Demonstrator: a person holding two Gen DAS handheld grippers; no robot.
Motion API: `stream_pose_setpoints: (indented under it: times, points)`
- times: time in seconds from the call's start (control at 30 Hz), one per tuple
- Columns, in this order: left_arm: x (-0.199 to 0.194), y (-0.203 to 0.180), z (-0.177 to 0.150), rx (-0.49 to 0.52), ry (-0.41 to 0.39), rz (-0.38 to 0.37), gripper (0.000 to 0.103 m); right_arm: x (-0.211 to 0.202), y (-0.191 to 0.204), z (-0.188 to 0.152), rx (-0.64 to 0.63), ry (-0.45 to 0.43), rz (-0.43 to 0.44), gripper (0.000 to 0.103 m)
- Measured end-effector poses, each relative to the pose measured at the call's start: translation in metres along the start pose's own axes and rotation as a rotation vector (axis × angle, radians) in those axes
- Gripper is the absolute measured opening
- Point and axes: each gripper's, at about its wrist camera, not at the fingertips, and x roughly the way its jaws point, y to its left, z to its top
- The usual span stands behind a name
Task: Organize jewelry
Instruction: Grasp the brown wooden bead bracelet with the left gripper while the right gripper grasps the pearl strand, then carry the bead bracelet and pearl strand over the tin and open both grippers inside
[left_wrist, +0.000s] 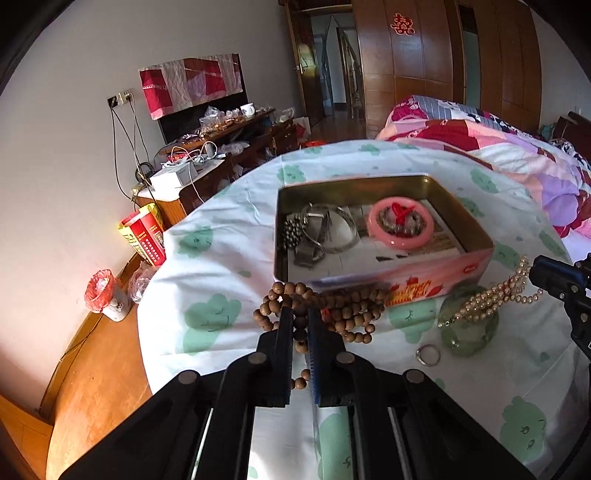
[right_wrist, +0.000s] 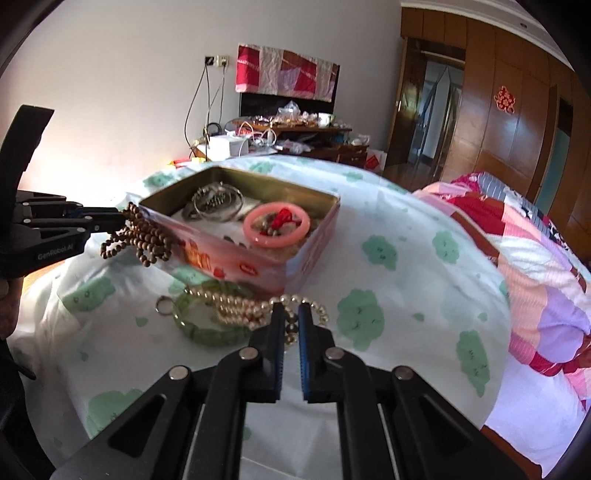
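Observation:
An open tin box (left_wrist: 476, 264) (right_wrist: 295, 269) sits on a white cloth with green prints. It holds a pink bangle (left_wrist: 402, 226) (right_wrist: 276, 223) and silver bangles (left_wrist: 334, 230) (right_wrist: 218, 202). My left gripper (left_wrist: 300, 312) (right_wrist: 123, 218) is shut on a string of brown wooden beads (left_wrist: 343, 308) (right_wrist: 146, 240), which hangs in front of the tin's near left corner. My right gripper (right_wrist: 291, 308) (left_wrist: 535, 269) is shut on a pearl strand (right_wrist: 240, 307) (left_wrist: 495, 295) that trails over a green bangle (right_wrist: 207, 334) (left_wrist: 469, 334). A small silver ring (left_wrist: 428, 355) (right_wrist: 162, 306) lies beside the bangle.
A bed with a patchwork quilt (left_wrist: 517, 147) (right_wrist: 535, 258) lies to the right. Left of the cloth are a wooden surface (left_wrist: 96, 369), a red-wrapped cup (left_wrist: 107, 295) and a red and yellow box (left_wrist: 144, 236). A cluttered cabinet (left_wrist: 221, 147) stands by the far wall.

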Motion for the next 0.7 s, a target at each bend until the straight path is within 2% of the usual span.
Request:
stream_pose_setpoints:
  times: [0.27, 0.7]
  points:
    - [-0.021, 0.005, 0.012, -0.002, -0.053, 0.024, 0.006, -0.015, 0.006, 0.012, -0.04, -0.05, -0.027, 0.008]
    - [-0.035, 0.01, 0.029, -0.005, -0.095, 0.028, 0.006, -0.031, 0.005, 0.033, -0.073, -0.111, -0.067, 0.008]
